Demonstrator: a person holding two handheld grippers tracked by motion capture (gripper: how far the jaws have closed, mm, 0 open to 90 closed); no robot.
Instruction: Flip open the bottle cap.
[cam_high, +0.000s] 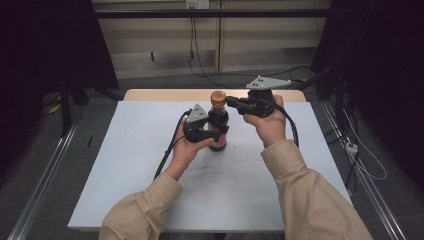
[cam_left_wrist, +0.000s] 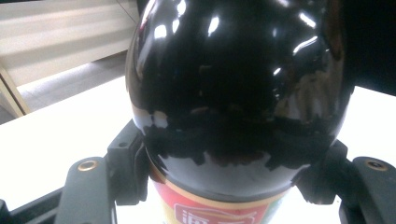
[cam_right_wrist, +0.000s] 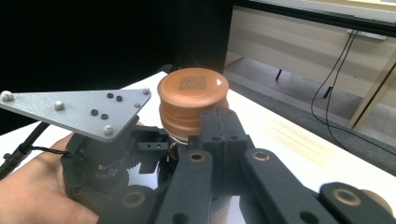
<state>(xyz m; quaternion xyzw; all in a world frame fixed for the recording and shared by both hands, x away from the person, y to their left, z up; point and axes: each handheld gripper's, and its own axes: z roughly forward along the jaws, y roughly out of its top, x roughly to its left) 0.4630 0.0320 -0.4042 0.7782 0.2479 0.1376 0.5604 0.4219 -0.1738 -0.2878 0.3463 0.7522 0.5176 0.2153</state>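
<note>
A dark glass sauce bottle (cam_high: 218, 122) with an orange-brown cap (cam_high: 218, 97) and a red label stands upright near the far middle of the white table (cam_high: 140, 190). My left gripper (cam_high: 218, 134) is shut on the bottle's body just above the label; in the left gripper view the black bottle (cam_left_wrist: 238, 93) sits between both fingers (cam_left_wrist: 126, 168). My right gripper (cam_high: 233, 102) comes in from the right at cap height. Its jaws are pressed together, tips against the near side of the cap (cam_right_wrist: 193, 93), nothing visible between them. The left gripper's grey plate (cam_right_wrist: 79, 112) lies beyond.
A bare wooden strip (cam_high: 160, 94) runs along the table's far edge. Metal rails (cam_high: 45, 170) flank the table on both sides. Cables (cam_high: 360, 160) trail over the floor at the right and behind, and dark curtains (cam_high: 40, 45) close in both sides.
</note>
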